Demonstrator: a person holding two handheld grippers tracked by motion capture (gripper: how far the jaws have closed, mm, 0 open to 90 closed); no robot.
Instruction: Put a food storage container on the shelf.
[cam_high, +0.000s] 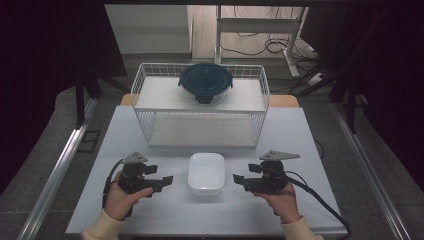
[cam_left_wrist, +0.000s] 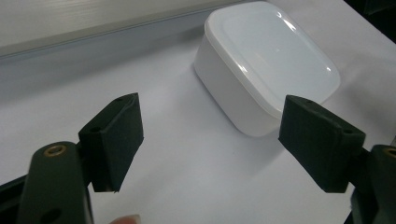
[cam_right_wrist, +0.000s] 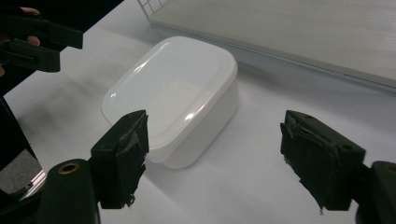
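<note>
From the high view, both hands rested low on the table, the left gripper (cam_high: 169, 179) and right gripper (cam_high: 236, 178) aimed inward at the white lidded box (cam_high: 206, 173) between them, its long axis running away from the person. In the left gripper view, jaws gaped, empty, the box (cam_left_wrist: 261, 60) ahead. The right gripper view likewise: jaws released, box (cam_right_wrist: 177, 93) clear.
</note>
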